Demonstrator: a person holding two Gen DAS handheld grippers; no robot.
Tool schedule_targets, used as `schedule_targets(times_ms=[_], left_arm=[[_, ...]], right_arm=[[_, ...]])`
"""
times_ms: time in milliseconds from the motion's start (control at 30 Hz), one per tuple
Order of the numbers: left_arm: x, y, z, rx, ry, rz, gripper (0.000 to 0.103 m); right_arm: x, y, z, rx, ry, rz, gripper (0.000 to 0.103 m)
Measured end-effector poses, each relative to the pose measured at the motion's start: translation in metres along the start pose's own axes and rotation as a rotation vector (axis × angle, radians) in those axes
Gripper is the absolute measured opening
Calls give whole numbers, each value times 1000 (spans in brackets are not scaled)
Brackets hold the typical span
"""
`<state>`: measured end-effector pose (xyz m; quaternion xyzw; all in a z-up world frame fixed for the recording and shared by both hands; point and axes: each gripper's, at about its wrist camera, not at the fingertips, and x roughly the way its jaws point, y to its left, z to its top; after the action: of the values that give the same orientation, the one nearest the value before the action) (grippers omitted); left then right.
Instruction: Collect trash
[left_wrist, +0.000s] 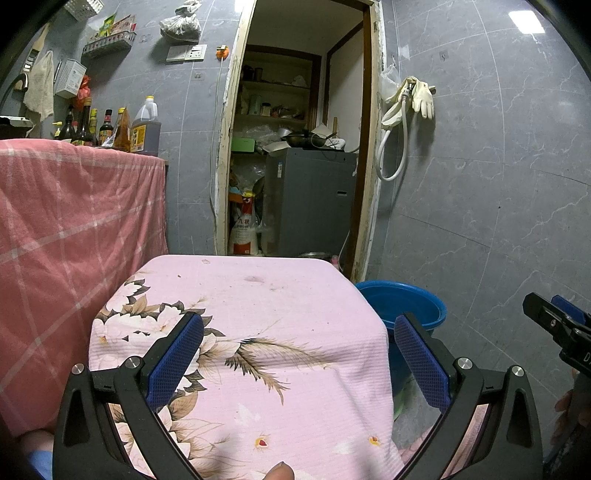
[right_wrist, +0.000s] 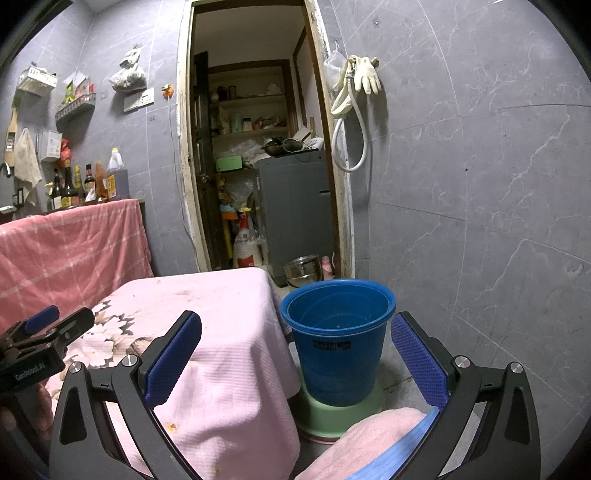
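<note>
Right wrist view: the right gripper (right_wrist: 295, 354) gapes wide and empty, the blue bucket (right_wrist: 338, 339) upright just ahead between its fingers. Left gripper (left_wrist: 299, 358), equally wide, hovers over the pink floral cloth (left_wrist: 255, 317); only tiny crumbs (left_wrist: 205, 261) lie near its far edge, so the right hand is nearer the bucket

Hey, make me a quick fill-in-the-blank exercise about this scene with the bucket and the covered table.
The bucket is coloured ____.
The bucket stands on a ____ base.
The table's floral cloth is mostly ____.
Both the left gripper and right gripper are ____, holding nothing.

Missing words: blue; green; pink; open
</note>
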<state>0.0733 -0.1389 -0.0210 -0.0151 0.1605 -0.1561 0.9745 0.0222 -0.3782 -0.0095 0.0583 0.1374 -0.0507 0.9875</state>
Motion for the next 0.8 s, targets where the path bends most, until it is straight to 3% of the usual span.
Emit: schedule_targets(times_ms=[800], left_arm=[[1,6,-7,-6,-1,42,101]], right_arm=[[0,0,0,1,1,0,103]])
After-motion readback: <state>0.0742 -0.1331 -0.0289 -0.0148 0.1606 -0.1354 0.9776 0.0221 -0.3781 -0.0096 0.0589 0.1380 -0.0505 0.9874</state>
